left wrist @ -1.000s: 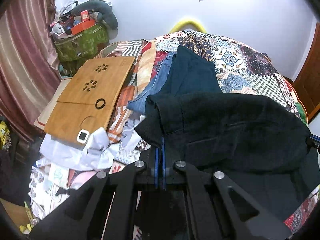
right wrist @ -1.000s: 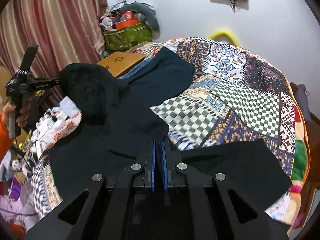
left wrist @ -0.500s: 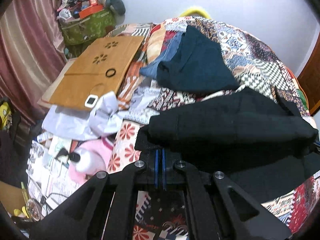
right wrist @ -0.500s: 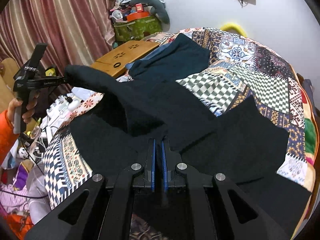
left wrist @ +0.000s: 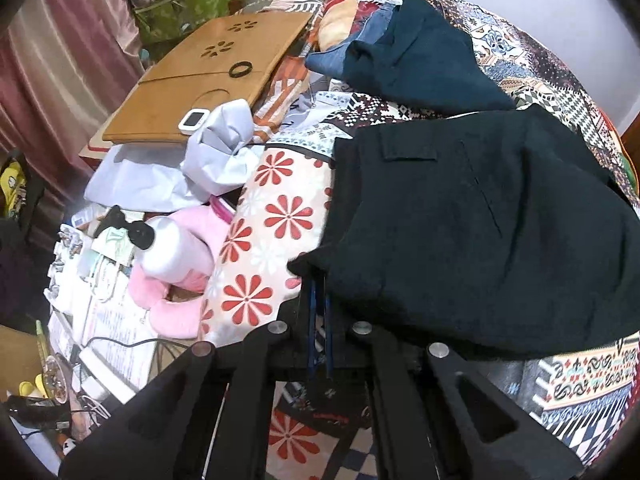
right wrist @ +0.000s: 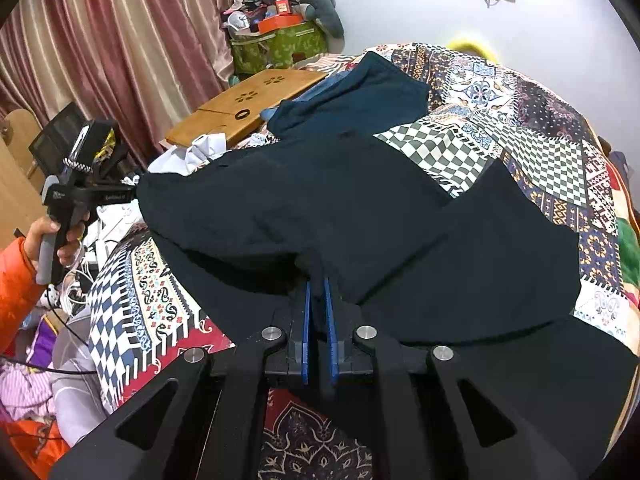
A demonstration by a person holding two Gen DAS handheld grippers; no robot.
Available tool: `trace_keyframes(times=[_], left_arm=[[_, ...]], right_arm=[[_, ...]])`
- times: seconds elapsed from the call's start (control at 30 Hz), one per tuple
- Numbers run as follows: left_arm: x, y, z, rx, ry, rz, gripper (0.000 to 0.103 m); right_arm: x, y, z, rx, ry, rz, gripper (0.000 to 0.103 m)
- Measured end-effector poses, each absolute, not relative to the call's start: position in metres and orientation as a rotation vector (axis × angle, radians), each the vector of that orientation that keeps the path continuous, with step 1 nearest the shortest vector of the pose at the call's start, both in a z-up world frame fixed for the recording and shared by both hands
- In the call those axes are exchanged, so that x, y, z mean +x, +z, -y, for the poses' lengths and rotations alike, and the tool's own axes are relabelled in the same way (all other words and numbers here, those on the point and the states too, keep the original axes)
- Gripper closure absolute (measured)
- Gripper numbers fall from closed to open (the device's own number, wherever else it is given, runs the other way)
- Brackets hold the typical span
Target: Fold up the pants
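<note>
The black pants (left wrist: pixel 480 220) lie folded over on the patchwork quilt (right wrist: pixel 520 140), upper layer spread across the lower one (right wrist: pixel 320 200). My left gripper (left wrist: pixel 319 280) is shut on a corner of the pants, low over the flowered sheet. In the right wrist view that left gripper (right wrist: pixel 132 194) pinches the far-left corner, held by a hand (right wrist: pixel 52 236) in an orange sleeve. My right gripper (right wrist: pixel 317 280) has a bunched edge of the pants between its blue pads; its jaws are opening slightly.
A dark teal garment (left wrist: pixel 420 60) and jeans lie further up the bed. A wooden lap desk (left wrist: pixel 208 68), white paper, a pink cushion with a white bottle (left wrist: pixel 172 256) and cables crowd the left side. A green bag (right wrist: pixel 280 46) stands by the curtain.
Both grippers came down and forward with the pants. The raised fold of cloth at the left gripper now lies almost flat on the lower layer. The right pads stand slightly wider apart.
</note>
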State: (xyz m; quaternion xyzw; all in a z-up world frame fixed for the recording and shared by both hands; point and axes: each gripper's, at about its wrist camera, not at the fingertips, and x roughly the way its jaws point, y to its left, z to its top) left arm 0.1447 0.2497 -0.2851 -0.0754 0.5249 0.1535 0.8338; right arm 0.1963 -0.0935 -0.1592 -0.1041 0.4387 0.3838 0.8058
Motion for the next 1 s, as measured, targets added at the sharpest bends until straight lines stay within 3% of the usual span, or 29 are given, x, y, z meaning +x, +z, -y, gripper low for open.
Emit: trace_keyframes(times=[0.1, 0.3, 0.37, 0.43, 0.5, 0.83, 1.0], left_arm=[[0.139, -0.274, -0.249, -0.125, 0.343, -1.093, 0.099], [0.143, -0.242, -0.245, -0.11, 0.329, -1.036, 0.079], [0.149, -0.231, -0.239, -0.099, 0.321, -1.003, 0.062], [0.156, -0.22, -0.232, -0.09, 0.31, -0.97, 0.05], [0.167, -0.211, -0.223, -0.076, 0.289, -0.939, 0.041], [0.234, -0.206, -0.18, 0.018, 0.191, -0.925, 0.029], [0.268, -0.217, -0.164, 0.042, 0.18, -0.944, 0.017]], right_arm=[[0.197, -0.154, 0.097, -0.226, 0.807, -0.937, 0.092], [0.202, -0.133, 0.118, -0.173, 0.772, -0.916, 0.071], [0.207, -0.126, 0.125, -0.165, 0.744, -0.897, 0.064], [0.217, -0.119, 0.134, -0.158, 0.704, -0.871, 0.051], [0.23, -0.114, 0.145, -0.134, 0.66, -0.856, 0.046], [0.31, -0.125, 0.169, -0.043, 0.548, -0.916, 0.044], [0.356, -0.151, 0.165, -0.037, 0.523, -0.974, 0.044]])
